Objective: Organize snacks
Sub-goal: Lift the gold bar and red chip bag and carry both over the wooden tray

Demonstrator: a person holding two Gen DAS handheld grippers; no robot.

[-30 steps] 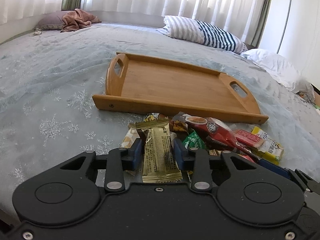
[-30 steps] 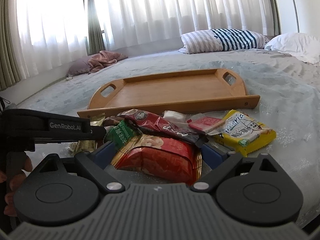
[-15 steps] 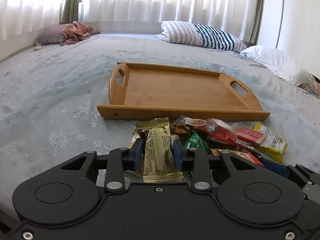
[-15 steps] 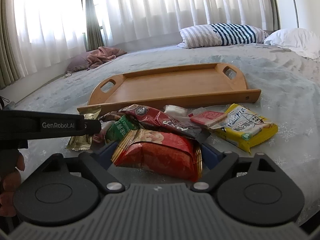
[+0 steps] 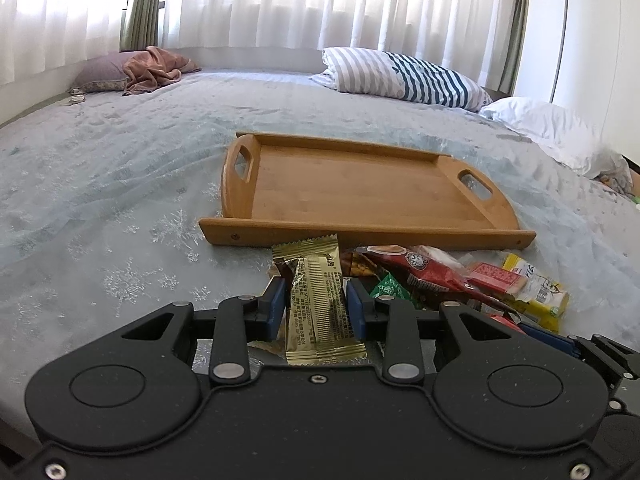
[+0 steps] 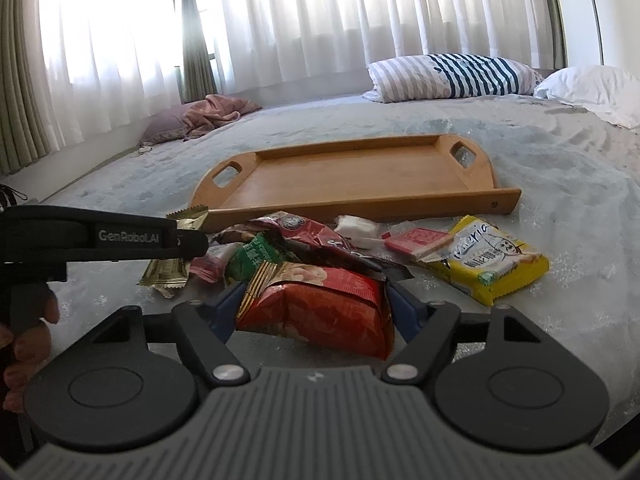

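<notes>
Moved since a second ago: right gripper (image 6: 314, 312), then spread wide of the red packet (image 6: 320, 312), now closing in on it, blue pads at the packet's two sides; firm contact not yet certain. Gold wrapper (image 5: 318, 304) raised a little off the pile since then, otherwise unchanged.

Left gripper (image 5: 316, 306): narrow, clamped on the gold wrapper, which hangs lengthwise between the pads, top edge level with the tray's near rim.

Tray (image 5: 360, 236): wooden, bare inside, flat on the bedspread (image 5: 100, 200), just behind the snack pile.

Pile, loose on the bedspread: dark red sachet (image 6: 312, 236), green packet (image 6: 252, 256), small pink bar (image 6: 416, 240), yellow packet (image 6: 488, 260), white sweet (image 6: 356, 226).

Handling notes, judged: finish closing gently on the red packet, a puffy, air-filled bag likely to crush or squirt out under a hard squeeze; lift straight up to shed the dark red sachet lying over its far edge; carry over the near rim, not through it; set down flat, apart from the gold wrapper's spot.
</notes>
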